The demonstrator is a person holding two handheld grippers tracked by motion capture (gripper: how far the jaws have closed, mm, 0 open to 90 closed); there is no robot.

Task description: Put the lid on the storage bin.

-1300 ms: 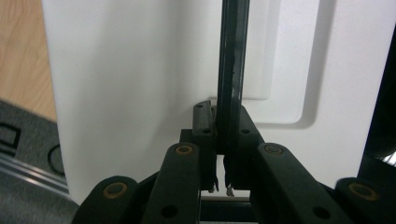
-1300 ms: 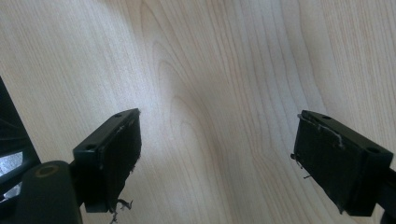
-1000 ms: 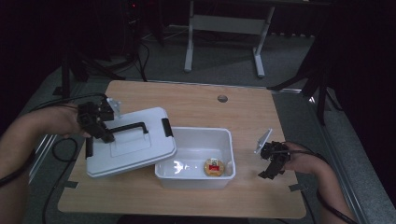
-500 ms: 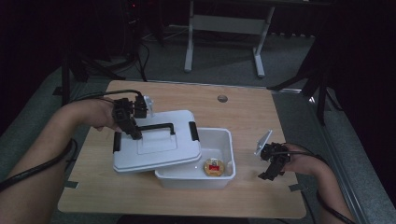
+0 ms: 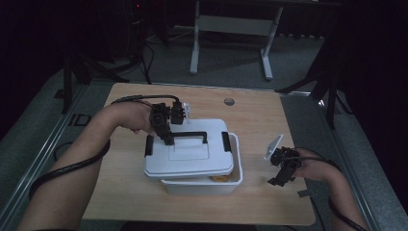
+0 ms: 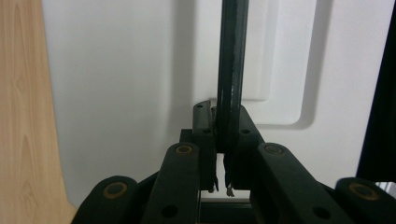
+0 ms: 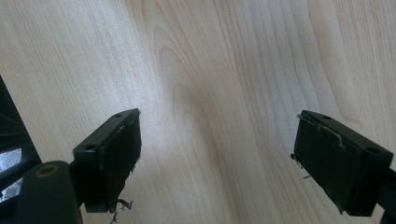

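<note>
While pinching the lid's black handle [image 5: 189,135] in left gripper [image 5: 167,139] jaws, lid [image 5: 187,156] overhangs the box [image 5: 236,179] askew; right gripper [image 5: 280,176] spread over bare bench [image 5: 260,115].

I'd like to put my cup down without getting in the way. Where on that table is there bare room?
The far right corner of the table, beyond the small round hole, is bare wood. So is the near left strip beside the white box. The middle is crowded: the lid hangs there from the left gripper, and the open right gripper takes the right edge.
</note>
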